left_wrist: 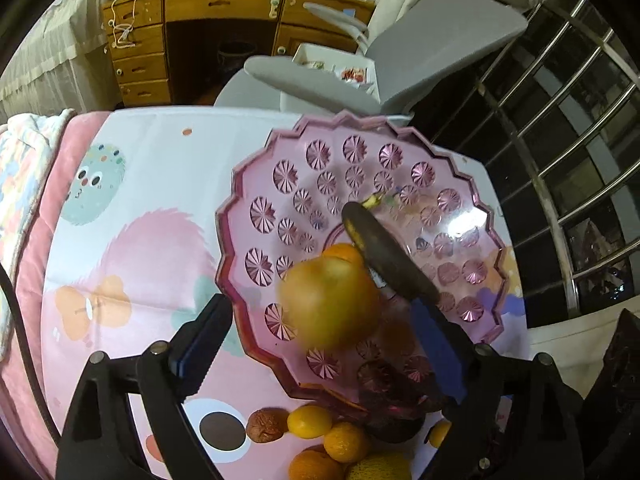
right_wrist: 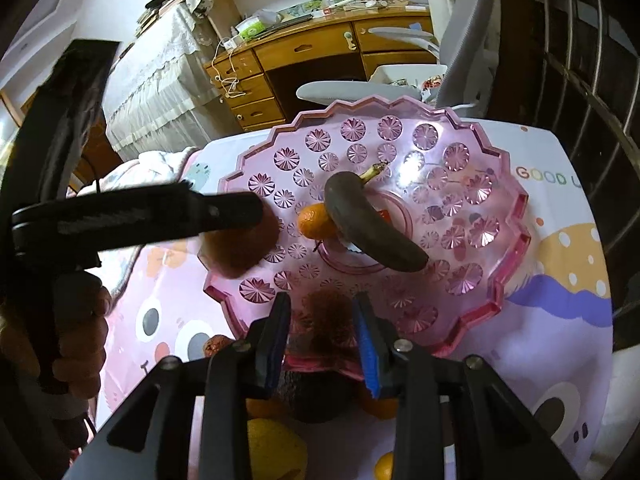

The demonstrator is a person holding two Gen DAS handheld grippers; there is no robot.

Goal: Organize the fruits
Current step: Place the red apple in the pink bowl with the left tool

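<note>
A pink scalloped plastic fruit plate [left_wrist: 280, 168] [right_wrist: 500, 240] stands on the patterned tablecloth and holds a dark overripe banana [left_wrist: 388, 252] [right_wrist: 368, 228] and a small orange [left_wrist: 344, 254] [right_wrist: 314, 220]. My left gripper [left_wrist: 320, 320] is wide open, and a blurred yellow-orange apple [left_wrist: 332, 304] [right_wrist: 240, 244] hangs between its fingers without touching them, above the plate's near rim. My right gripper [right_wrist: 324, 328] is shut on a small reddish-brown fruit [right_wrist: 330, 320] at the plate's near edge. More oranges [left_wrist: 344, 440] and a wrinkled brown fruit [left_wrist: 264, 426] lie on the cloth in front of the plate.
A yellow pear [right_wrist: 276, 452] and a dark avocado-like fruit [right_wrist: 320, 400] lie under the right gripper. A grey chair [left_wrist: 400, 60] and wooden desk [left_wrist: 200, 20] stand beyond the table. A metal window grille [left_wrist: 560, 160] runs along the right.
</note>
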